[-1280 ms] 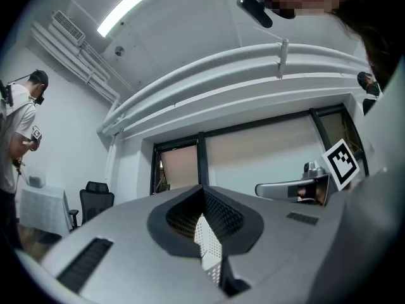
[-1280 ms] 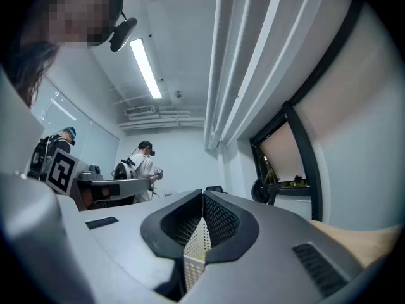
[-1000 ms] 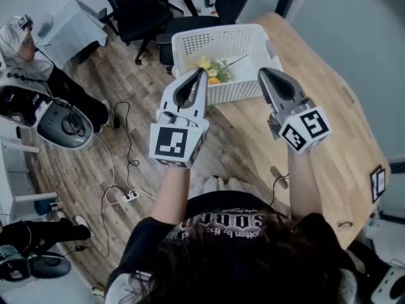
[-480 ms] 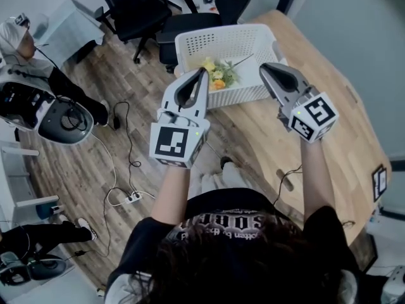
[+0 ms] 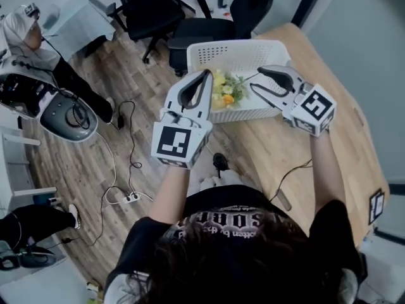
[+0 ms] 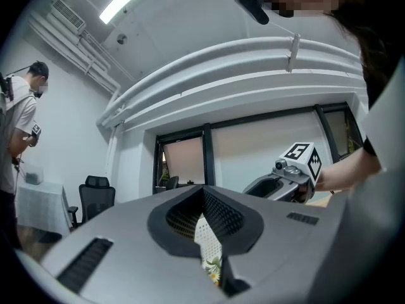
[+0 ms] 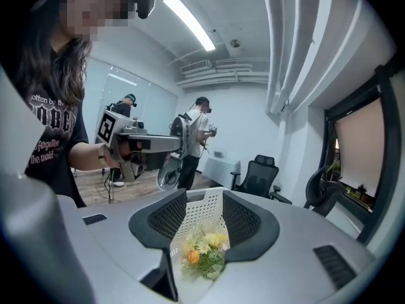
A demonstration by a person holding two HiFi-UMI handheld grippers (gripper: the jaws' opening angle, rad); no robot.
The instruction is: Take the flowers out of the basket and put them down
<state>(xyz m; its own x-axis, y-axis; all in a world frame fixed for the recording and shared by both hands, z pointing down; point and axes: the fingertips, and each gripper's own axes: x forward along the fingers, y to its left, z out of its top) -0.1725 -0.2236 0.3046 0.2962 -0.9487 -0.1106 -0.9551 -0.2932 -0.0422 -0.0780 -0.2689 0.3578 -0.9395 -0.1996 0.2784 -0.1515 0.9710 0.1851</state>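
A white perforated basket [image 5: 234, 45] stands at the wooden table's far end, holding a small bunch of yellow, orange and white flowers [image 5: 226, 92]. My left gripper [image 5: 205, 75] hovers over the basket's near left corner with its tips together and nothing in them. My right gripper [image 5: 255, 78] points left over the basket's right side, just right of the flowers. Its jaws are opening, with nothing pressed between them. In the right gripper view the flowers [image 7: 202, 252] lie ahead of the parted jaws, inside the basket [image 7: 205, 211]. A sliver of flowers [image 6: 214, 271] shows in the left gripper view.
The wooden table [image 5: 304, 144] runs toward the near right. Black office chairs [image 5: 152, 5] stand beyond the basket. Cables and a power strip [image 5: 130, 196] lie on the floor at left. A person [image 5: 25, 30] stands at the upper left, and others [image 7: 196, 138] across the room.
My right gripper has swung up and left from above the table to the basket's right side, and its jaws have parted. The left gripper has barely moved.
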